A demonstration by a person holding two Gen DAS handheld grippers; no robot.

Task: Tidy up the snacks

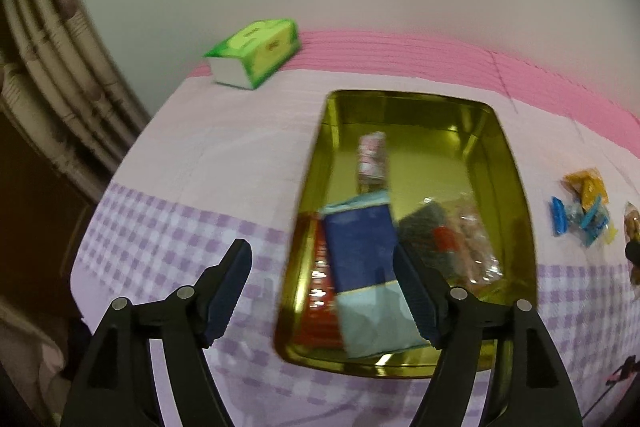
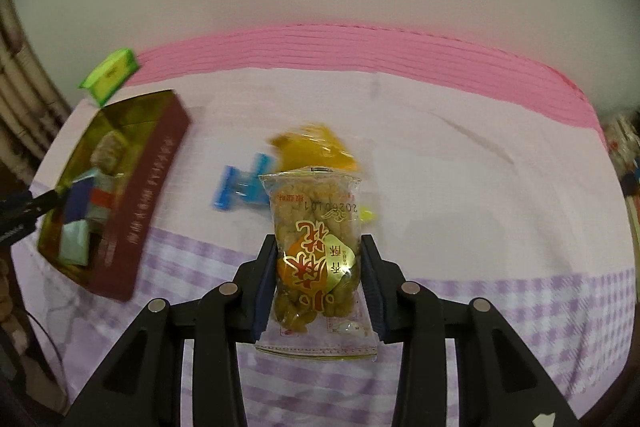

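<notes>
- Black-framed right gripper (image 2: 318,283), nearest item in the right wrist view: jaws drawn close, blue pads pressing both long edges of a clear snack packet (image 2: 316,259) of golden-brown twisted pieces.
- Packet orientation: long axis runs straight away from the camera, along the fingers; crimped far end stands beyond the fingertips, near end sits back between the fingers. Gold-and-red label faces the camera, print reading upside down. Checked cloth shows below it.
- Purple-and-white checked cloth (image 2: 520,307) covers the near surface, giving way to plain pale pink and then a deep pink band at the far edge.
- Just past the held packet, lying on the cloth: a blue wrapped sweet (image 2: 234,187) and an orange-yellow wrapper (image 2: 316,147), close together; blurred.
- Left gripper (image 1: 324,267), left wrist view: jaws wide apart, nothing pressed between the pads. Its right finger overlaps the tray's near part in the picture.
- Gold metal tray (image 1: 516,187), long axis running away from the camera, holds a blue-and-pale-blue packet (image 1: 360,259) lying lengthwise, a red packet (image 1: 320,267) beside it, a clear bag (image 1: 460,247) of brown snacks and a small pink-white item (image 1: 372,159) farther in.
- Green tissue box (image 1: 260,51) at the far left corner, well apart from the tray.
</notes>
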